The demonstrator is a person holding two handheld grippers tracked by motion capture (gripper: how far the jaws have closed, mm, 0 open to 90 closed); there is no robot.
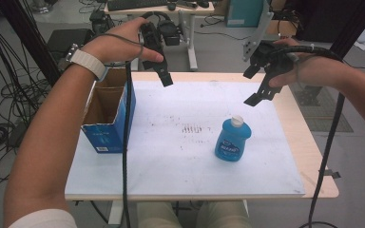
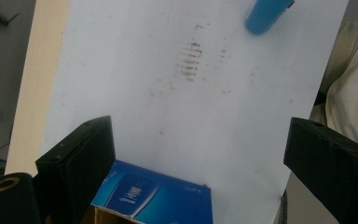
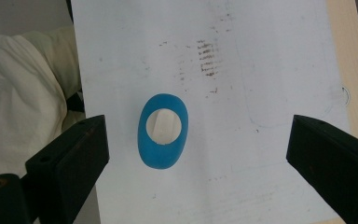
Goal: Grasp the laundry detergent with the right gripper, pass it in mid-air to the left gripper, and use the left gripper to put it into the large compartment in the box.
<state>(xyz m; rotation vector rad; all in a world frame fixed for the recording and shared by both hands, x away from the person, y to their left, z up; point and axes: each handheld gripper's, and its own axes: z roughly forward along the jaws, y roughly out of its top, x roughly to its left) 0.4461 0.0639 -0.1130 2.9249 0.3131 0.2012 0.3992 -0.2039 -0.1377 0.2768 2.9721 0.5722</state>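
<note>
A blue bottle [image 1: 233,140] with a white cap stands upright on the white board [image 1: 171,156], right of the middle. My right gripper [image 1: 251,87] hovers above and behind it, open. In the right gripper view the bottle [image 3: 163,130] is seen from the top, below the wide-apart jaws of that gripper [image 3: 198,126] and nearer the left one, untouched. My left gripper [image 1: 164,76] is held high over the board's far left part, beside an open blue cardboard box [image 1: 107,114]. Its jaws [image 2: 200,128] stand open with nothing between them; the box [image 2: 154,196] lies below them.
The board covers most of a light wooden table [image 1: 313,156] and carries brown smudges [image 1: 192,128] at its middle. The bottle's base [image 2: 265,14] shows at the top of the left gripper view. Cables, a desk and black frames stand behind the table. A person's legs [image 3: 23,102] are at the near edge.
</note>
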